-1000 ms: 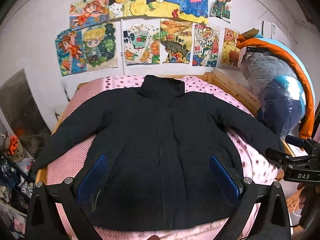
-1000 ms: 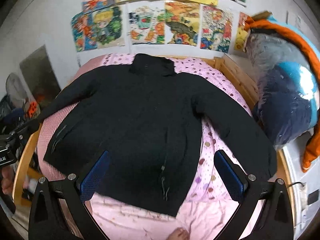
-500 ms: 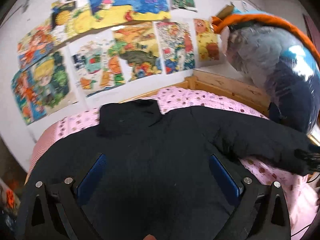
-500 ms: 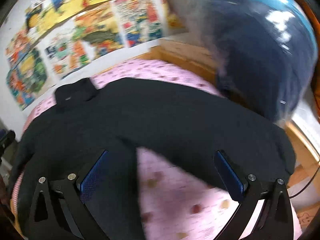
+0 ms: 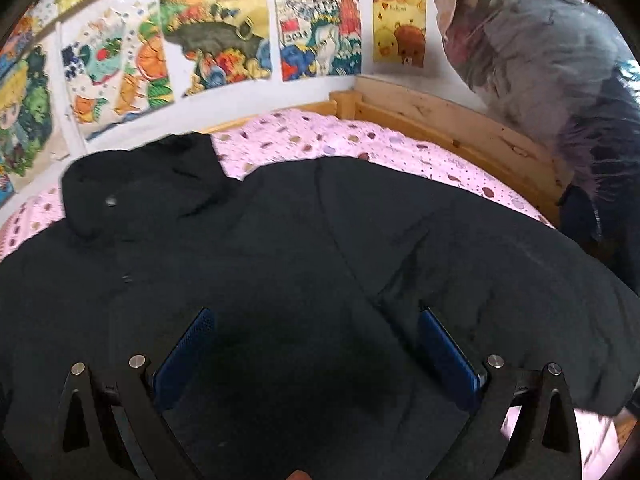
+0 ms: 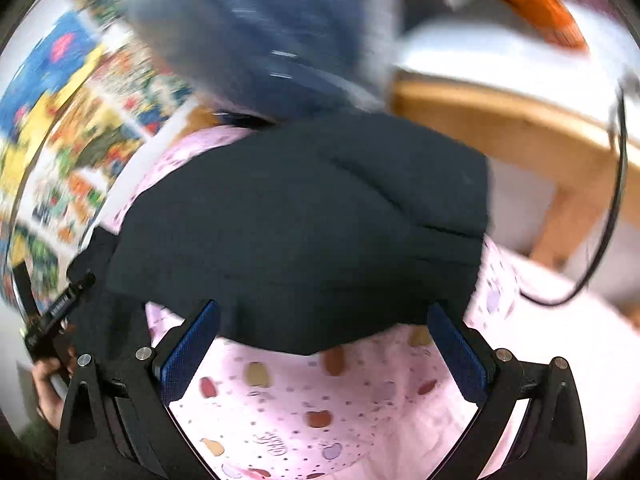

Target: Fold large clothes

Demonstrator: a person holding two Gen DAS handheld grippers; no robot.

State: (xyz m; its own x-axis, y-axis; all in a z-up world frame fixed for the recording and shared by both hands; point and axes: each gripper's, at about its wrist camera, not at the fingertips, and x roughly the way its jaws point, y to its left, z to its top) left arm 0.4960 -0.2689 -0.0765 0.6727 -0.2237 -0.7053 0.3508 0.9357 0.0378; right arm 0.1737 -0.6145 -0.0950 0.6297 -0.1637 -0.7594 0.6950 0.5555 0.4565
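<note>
A large black jacket (image 5: 280,264) lies spread face up on a pink dotted bedsheet (image 5: 344,140), collar (image 5: 136,184) toward the wall. My left gripper (image 5: 316,320) is open and empty, close above the jacket's chest near the right armpit. In the right wrist view the jacket's right sleeve (image 6: 304,216) lies across the sheet (image 6: 320,404), its cuff end at the bed's edge. My right gripper (image 6: 324,316) is open and empty, its blue pads (image 6: 188,348) straddling the sleeve's lower edge.
The wooden bed frame (image 5: 448,120) runs along the right side. A big clear bag of clothes (image 5: 560,88) stands beyond it. Drawings (image 5: 224,52) cover the wall behind. A black cable (image 6: 612,208) hangs by the frame. The left gripper's handle (image 6: 56,312) shows at left.
Both grippers have moved forward and down toward the jacket. The left one now hovers over the chest. The right one has swung right to the sleeve's end.
</note>
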